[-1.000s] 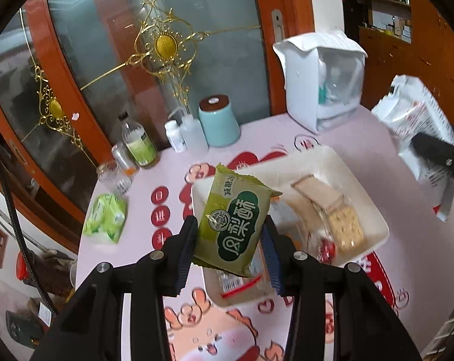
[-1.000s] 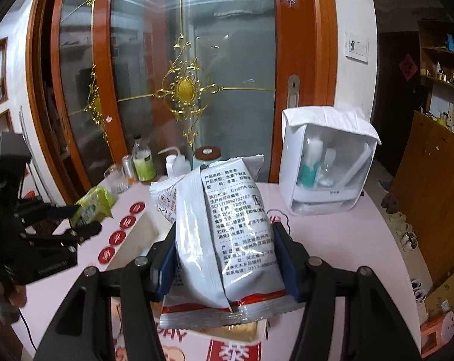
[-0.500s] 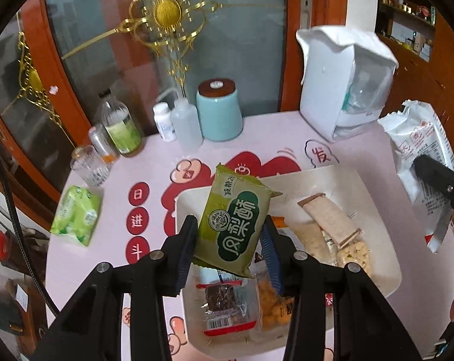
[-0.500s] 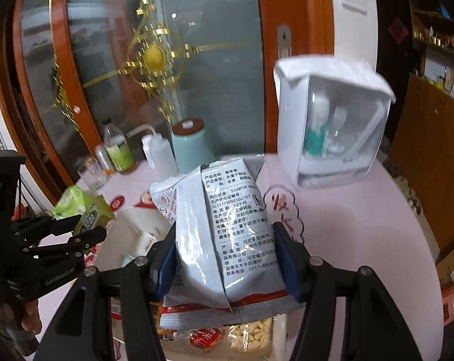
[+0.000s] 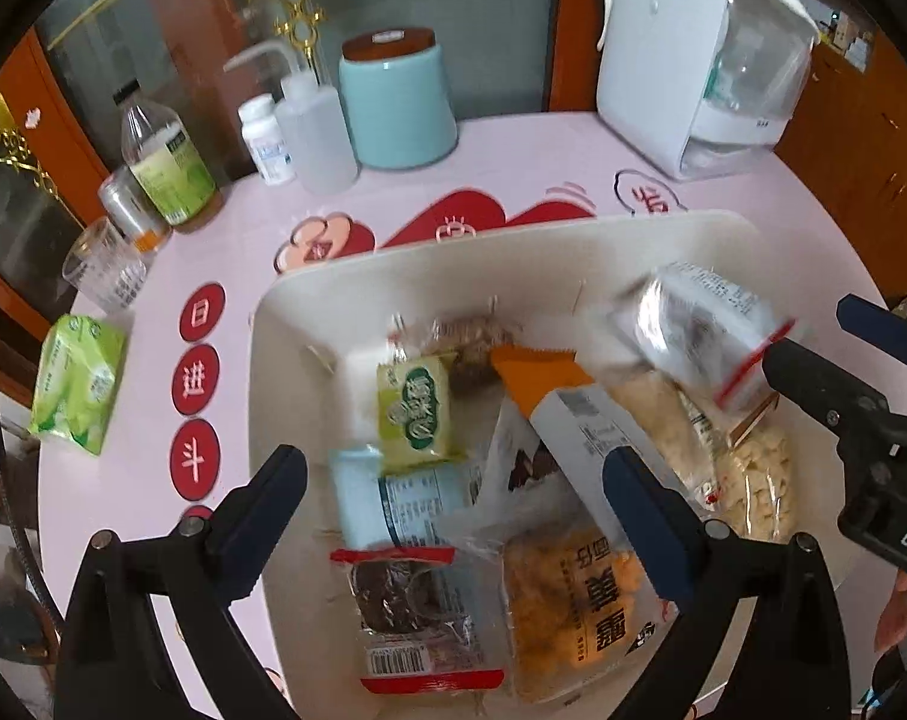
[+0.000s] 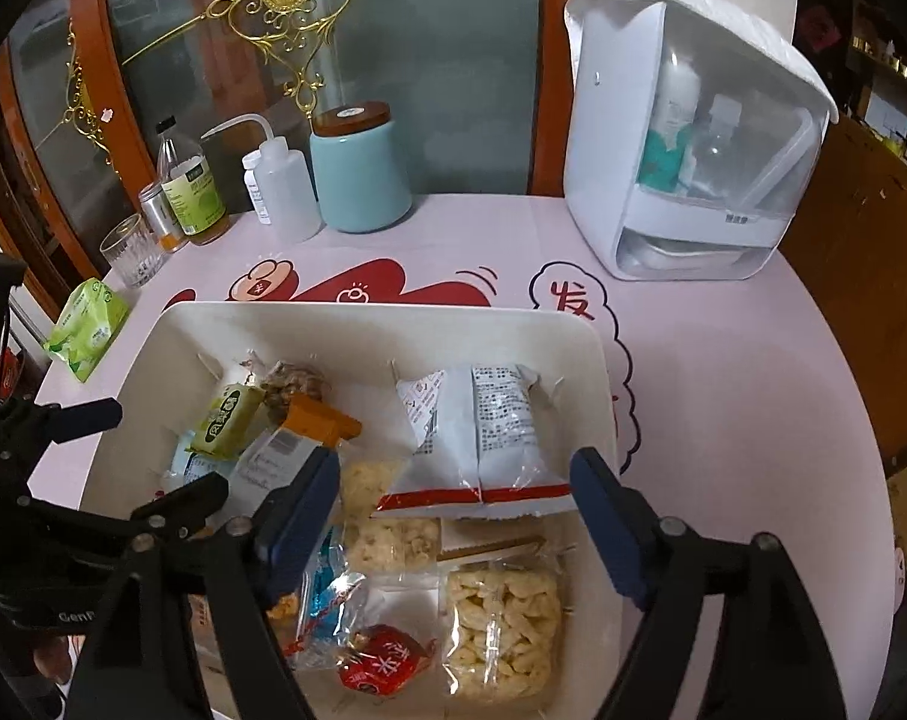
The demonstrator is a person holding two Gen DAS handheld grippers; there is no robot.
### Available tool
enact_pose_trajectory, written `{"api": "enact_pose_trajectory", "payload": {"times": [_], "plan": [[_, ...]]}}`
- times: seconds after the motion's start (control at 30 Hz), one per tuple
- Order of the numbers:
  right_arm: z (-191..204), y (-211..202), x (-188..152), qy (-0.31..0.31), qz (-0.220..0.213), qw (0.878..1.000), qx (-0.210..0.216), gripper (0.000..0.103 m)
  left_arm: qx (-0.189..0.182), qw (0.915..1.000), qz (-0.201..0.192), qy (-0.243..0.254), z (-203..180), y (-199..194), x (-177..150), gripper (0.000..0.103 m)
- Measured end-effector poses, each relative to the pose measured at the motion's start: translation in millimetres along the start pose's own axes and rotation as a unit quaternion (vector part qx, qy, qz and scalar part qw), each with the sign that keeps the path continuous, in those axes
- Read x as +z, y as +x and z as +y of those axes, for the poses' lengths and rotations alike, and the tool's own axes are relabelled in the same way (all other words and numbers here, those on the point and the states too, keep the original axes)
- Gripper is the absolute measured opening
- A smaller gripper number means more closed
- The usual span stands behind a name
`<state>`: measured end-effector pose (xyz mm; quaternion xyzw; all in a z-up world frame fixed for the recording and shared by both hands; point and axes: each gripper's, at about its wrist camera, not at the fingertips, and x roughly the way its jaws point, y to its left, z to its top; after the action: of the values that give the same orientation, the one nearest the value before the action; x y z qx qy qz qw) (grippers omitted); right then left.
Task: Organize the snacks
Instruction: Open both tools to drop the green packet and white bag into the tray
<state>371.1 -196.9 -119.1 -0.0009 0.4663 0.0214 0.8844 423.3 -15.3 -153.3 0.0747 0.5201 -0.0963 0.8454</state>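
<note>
Left wrist view: left gripper (image 5: 453, 498) just sprang wide, gripping nothing; green snack packet (image 5: 416, 411) lay loose in the white tray (image 5: 309, 300). Right wrist view: right gripper (image 6: 453, 492) also just parted, empty; white snack bag (image 6: 483, 432) rested in the tray (image 6: 381, 318).

Tray (image 6: 597, 372): smooth matt cream plastic. Snack packets, e.g. green packet (image 5: 417, 414) and white bag (image 6: 483, 426): glossy crinkled film. Canister (image 6: 360, 180): glazed pale-blue ceramic; lid looks like wood. Tumbler (image 5: 102, 267): ribbed clear glass. Table cover (image 6: 723, 360): smooth pink printed sheet. Door frame (image 6: 552, 60): varnished wood.
</note>
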Motion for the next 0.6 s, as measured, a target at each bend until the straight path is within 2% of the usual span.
{"api": "enact_pose_trajectory", "payload": {"times": [0.3,0.6], "plan": [[2,-8,-3,0.000,-0.004,1.000,0.004,0.080,-0.010,0.9995,0.002,-0.031,5,-7,-4,0.099],[6,-42,-16,0.000,-0.018,1.000,0.014,0.080,-0.005,0.9990,-0.014,-0.042,4,-40,-19,0.099]]}}
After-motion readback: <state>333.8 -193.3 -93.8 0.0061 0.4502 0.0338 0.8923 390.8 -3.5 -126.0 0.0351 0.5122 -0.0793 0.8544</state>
